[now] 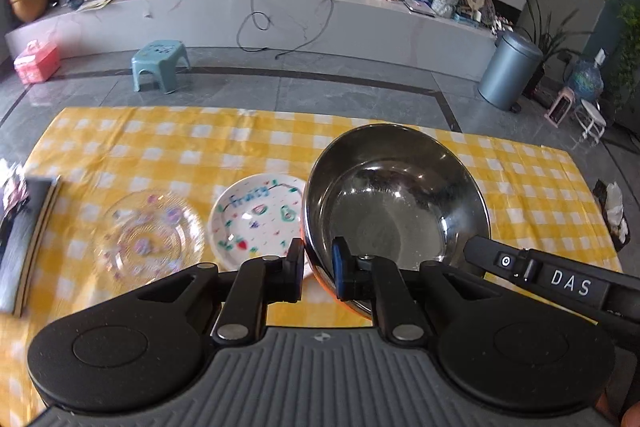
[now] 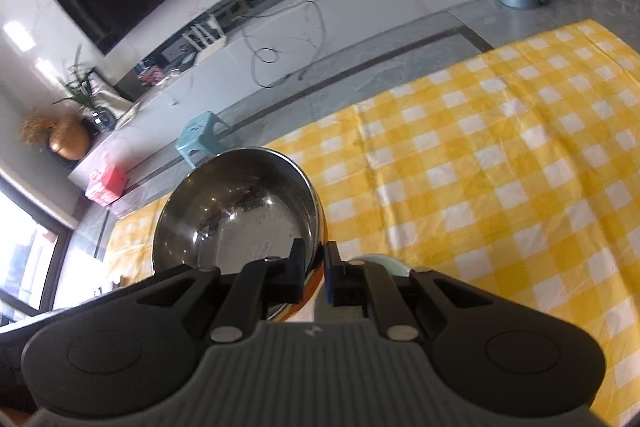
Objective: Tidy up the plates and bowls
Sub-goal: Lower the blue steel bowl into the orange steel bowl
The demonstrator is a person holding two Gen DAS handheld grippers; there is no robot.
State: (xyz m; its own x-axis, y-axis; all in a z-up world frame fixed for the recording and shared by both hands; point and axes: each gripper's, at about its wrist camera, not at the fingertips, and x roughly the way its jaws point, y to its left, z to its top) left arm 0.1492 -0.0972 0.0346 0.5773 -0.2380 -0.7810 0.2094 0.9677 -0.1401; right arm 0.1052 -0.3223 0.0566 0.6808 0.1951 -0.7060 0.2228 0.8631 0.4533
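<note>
Covering the whole work area: yellow checked tablecloth [image 1: 168, 143], spread flat, likely to give the dishes a soft, non-slip bed.

Steel bowl [image 1: 394, 195] — largest dish, right of centre, tilted and lifted off the cloth, mouth toward the cams. Gripped at two spots on its rim, prob. so a wide, slick bowl doesn't swing or slip while carried.

Left gripper [image 1: 318, 269] — tongs pinching the bowl's near-left rim, one finger inside the wall, one outside. Right gripper [image 2: 314, 267] — tongs likewise pressed onto the rim edge, bowl wall between them; its arm shows at right in the left view.

Glass plate [image 1: 150, 235] — clear, patterned, flat on cloth, left of the others; blurred. Appears untouched.

White plate [image 1: 256, 219] — painted fruit and lettering, flat on cloth, just left of the bowl, between bowl and glass plate. Judged the likely stacking spot, but can't confirm.

Pale green dish [image 2: 386, 263] — only a sliver seen below right tongs in the right view; type unclear.

Dark box-like item [image 1: 28, 227] — far left edge, blurred, not identifiable.
</note>
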